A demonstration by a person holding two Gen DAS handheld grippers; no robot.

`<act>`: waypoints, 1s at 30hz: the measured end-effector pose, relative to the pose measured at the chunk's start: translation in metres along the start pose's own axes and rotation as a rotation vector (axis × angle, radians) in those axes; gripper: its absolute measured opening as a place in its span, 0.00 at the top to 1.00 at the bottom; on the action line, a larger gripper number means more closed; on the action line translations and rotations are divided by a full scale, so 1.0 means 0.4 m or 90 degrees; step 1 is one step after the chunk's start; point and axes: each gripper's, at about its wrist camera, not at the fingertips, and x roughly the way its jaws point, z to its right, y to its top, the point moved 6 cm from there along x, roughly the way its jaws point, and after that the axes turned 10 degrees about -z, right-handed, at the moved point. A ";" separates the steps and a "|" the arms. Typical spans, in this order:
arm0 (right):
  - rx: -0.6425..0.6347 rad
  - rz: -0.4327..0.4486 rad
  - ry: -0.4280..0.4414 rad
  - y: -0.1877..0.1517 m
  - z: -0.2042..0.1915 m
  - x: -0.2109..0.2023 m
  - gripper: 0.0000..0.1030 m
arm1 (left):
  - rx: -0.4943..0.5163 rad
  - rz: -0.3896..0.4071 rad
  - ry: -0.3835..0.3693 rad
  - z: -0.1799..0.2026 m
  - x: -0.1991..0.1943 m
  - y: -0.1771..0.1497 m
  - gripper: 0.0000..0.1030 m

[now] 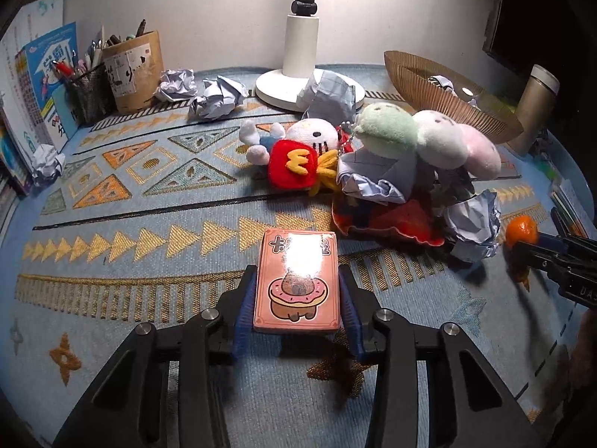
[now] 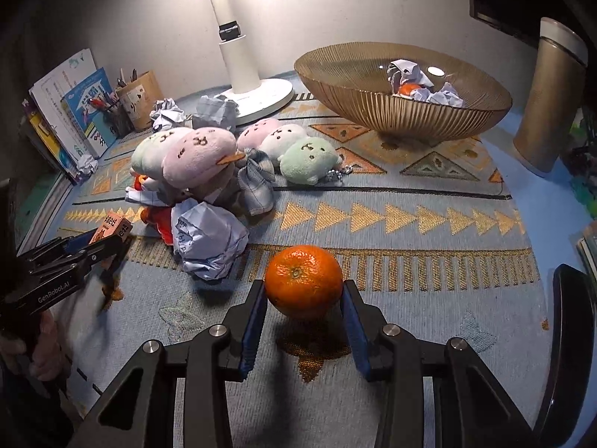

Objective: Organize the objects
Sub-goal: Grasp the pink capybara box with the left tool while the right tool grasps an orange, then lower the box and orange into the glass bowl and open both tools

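Keeping the orange (image 2: 304, 282) clenched in the right gripper (image 2: 304, 298) and the pink box (image 1: 296, 280) clamped in the left gripper (image 1: 296, 295), each should be carried level

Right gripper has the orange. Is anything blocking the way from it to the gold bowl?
Nothing visible does. Bare patterned mat lies between the orange in the right gripper and the bowl; the plush toys sit left of that line.

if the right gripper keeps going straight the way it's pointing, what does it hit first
Probably just the patterned cloth ahead of the orange held in the right gripper; nothing else stands in line before the bowl.
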 end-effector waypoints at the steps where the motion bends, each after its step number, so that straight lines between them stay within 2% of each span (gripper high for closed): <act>1: 0.009 0.010 0.008 0.011 0.007 -0.019 0.62 | 0.001 0.014 0.001 0.002 -0.023 0.008 0.63; 5: 0.057 0.079 0.029 0.101 0.061 -0.131 0.62 | 0.011 0.090 -0.028 0.025 -0.151 0.100 0.63; 7: 0.083 0.124 0.020 0.161 0.098 -0.189 0.62 | 0.035 0.132 -0.045 0.063 -0.215 0.177 0.63; 10: 0.136 0.165 0.009 0.250 0.159 -0.242 0.62 | 0.064 0.165 -0.097 0.142 -0.268 0.309 0.63; 12: 0.169 0.170 0.004 0.297 0.195 -0.246 0.62 | 0.083 0.168 -0.120 0.202 -0.265 0.397 0.63; 15: 0.199 0.156 -0.009 0.348 0.238 -0.213 0.62 | 0.111 0.142 -0.135 0.289 -0.202 0.500 0.63; 20: 0.214 0.122 -0.033 0.388 0.284 -0.133 0.62 | 0.141 0.101 -0.152 0.398 -0.076 0.581 0.63; 22: 0.221 0.109 -0.034 0.396 0.301 -0.108 0.62 | 0.144 0.091 -0.157 0.428 -0.038 0.593 0.53; 24: 0.219 0.101 -0.035 0.401 0.313 -0.090 0.61 | 0.135 0.091 -0.163 0.442 -0.012 0.601 0.25; 26: 0.216 0.097 -0.038 0.394 0.318 -0.085 0.60 | 0.127 0.101 -0.164 0.448 -0.006 0.601 0.20; 30: 0.213 0.107 -0.036 0.368 0.313 -0.104 0.54 | 0.117 0.100 -0.175 0.422 -0.024 0.582 0.20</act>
